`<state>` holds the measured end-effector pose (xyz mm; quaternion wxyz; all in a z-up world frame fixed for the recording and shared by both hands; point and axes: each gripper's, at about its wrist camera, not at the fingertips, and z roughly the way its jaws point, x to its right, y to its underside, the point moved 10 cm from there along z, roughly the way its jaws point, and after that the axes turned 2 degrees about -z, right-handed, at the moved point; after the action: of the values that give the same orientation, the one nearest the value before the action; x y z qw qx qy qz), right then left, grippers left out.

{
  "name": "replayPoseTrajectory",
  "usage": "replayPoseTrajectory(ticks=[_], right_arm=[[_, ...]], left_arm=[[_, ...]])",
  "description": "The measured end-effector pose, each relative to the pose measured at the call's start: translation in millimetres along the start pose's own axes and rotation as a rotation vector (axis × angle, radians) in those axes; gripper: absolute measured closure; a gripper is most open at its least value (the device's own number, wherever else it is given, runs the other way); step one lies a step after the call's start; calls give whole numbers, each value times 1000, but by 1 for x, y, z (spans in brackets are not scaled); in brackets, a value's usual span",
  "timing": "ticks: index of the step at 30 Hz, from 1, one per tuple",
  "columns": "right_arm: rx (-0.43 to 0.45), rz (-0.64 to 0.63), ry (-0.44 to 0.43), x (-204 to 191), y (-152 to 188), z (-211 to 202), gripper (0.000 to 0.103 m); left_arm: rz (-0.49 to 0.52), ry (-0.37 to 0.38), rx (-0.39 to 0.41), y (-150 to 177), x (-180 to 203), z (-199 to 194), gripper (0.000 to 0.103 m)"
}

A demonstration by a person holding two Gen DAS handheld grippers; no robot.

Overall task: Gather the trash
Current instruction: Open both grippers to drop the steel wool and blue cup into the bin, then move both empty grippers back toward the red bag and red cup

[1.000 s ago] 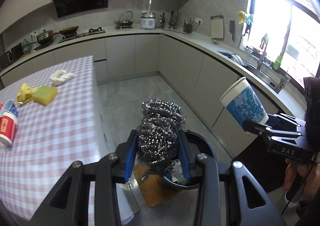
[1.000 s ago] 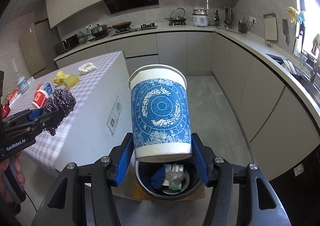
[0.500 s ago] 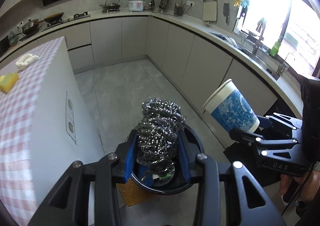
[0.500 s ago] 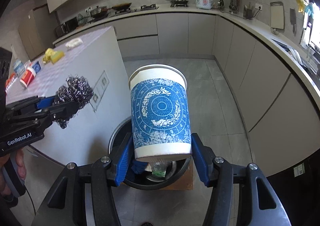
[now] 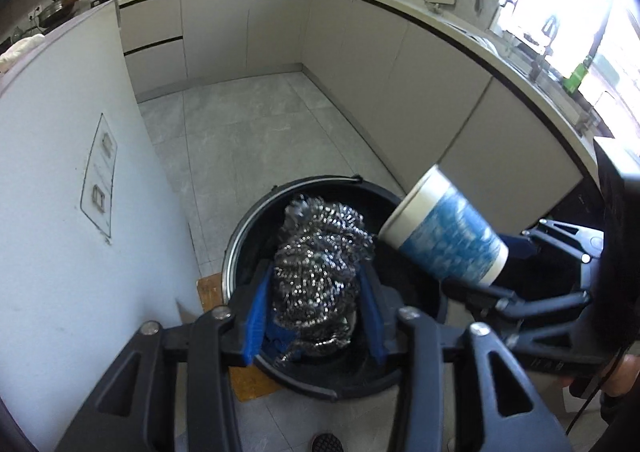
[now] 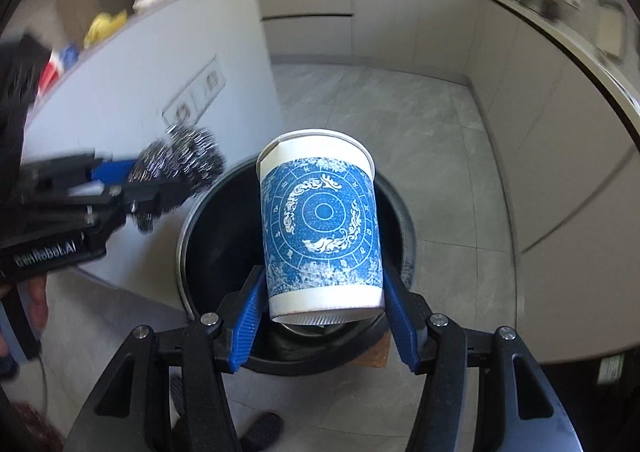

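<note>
Both my grippers had come down from table height to the round black trash bucket [image 5: 240,248] on the grey tiled floor beside the white island. My left gripper [image 5: 316,292] was opening its jaws: the tangled silver steel-wool scourer [image 5: 320,268] sat between the blue pads [image 5: 256,308], loosened, over the bucket's mouth. My right gripper [image 6: 324,300] was also opening slightly, yet its pads still flanked the blue-patterned white paper cup [image 6: 320,232], upright above the bucket, just right of the scourer.
</note>
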<state>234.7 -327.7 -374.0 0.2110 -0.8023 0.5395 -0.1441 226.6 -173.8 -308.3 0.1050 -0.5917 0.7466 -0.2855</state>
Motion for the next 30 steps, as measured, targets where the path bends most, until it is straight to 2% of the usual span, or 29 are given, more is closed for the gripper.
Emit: replayPoseTrajectory(ticks=[1,2,4,6,12,15,19,30], right_arm=[[-10,-26,33,3,1,10,20],[-28,-33,61,8,3,19,2],[-50,-18,80,20,5,29,1],[-49,29,114,35,4,29,0],[-11,162,117,55,-13,10,0],[37,186,126,56,-13,-8,0],[91,209,129,55,-29,-29,0],[214,248,105,11,-81,-97,0]], left_arm=[[-8,-45,-5,0,-6,3,29],[-18,-77,-3,-1,-11,4,24],[-31,-100,6,-5,-15,-1,22],[-34,-140,28,-9,-19,-11,3],[-28,-174,90,-23,-17,-50,2],[-28,-184,125,-29,-14,-74,1],[-27,-187,158,-42,-17,-93,1],[-38,-193,238,-58,-54,-149,1]])
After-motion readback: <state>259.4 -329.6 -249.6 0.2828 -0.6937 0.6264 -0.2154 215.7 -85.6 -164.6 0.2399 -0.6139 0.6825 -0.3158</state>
